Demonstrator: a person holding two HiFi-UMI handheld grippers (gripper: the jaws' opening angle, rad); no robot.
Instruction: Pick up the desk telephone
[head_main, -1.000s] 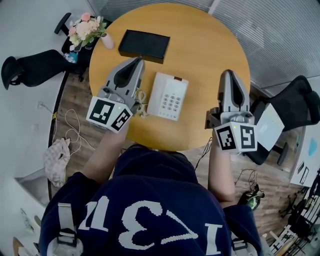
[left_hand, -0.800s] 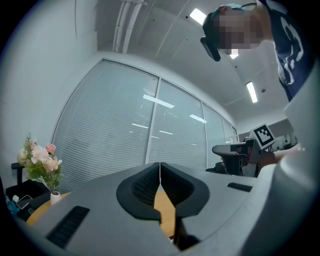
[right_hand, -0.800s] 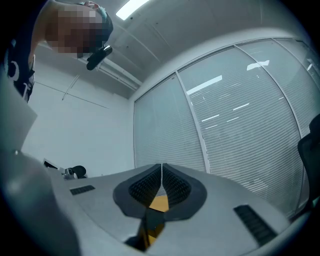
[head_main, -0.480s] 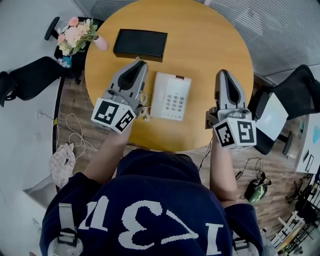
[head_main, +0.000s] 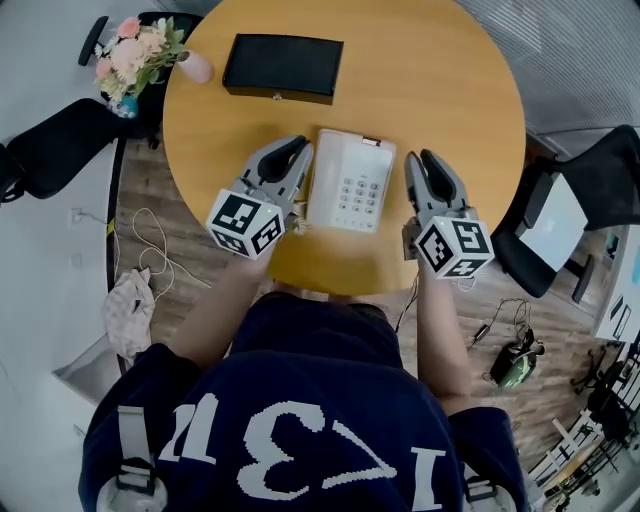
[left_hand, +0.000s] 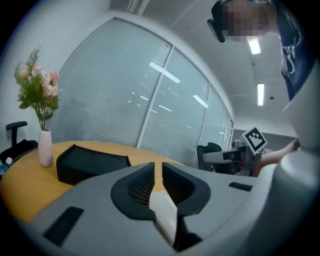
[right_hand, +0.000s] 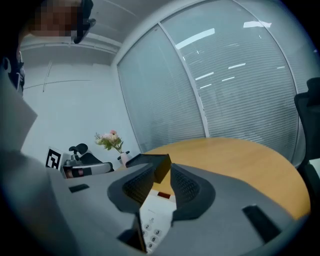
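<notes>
A white desk telephone (head_main: 352, 182) with a keypad lies near the front of the round wooden table (head_main: 440, 80). Its coiled cord (head_main: 296, 218) hangs at its left side. My left gripper (head_main: 298, 152) lies low along the phone's left edge, its jaws all but shut, just starting to part, with nothing between them. My right gripper (head_main: 422, 162) flanks the phone's right edge, its jaws opening and empty. In the left gripper view the left gripper (left_hand: 158, 168) shows only a thin slit, the telephone (left_hand: 165, 212) below it. The right gripper (right_hand: 162, 174) shows a wider gap above the telephone (right_hand: 152, 220).
A flat black box (head_main: 283, 68) lies behind the phone. A pink vase of flowers (head_main: 135, 55) stands at the table's far left edge. Black office chairs stand at the left (head_main: 55, 150) and right (head_main: 590, 185). Cables and a cloth (head_main: 130, 305) lie on the floor.
Both grippers have come down toward the table and closed in on either side of the telephone. The right jaws have parted.
</notes>
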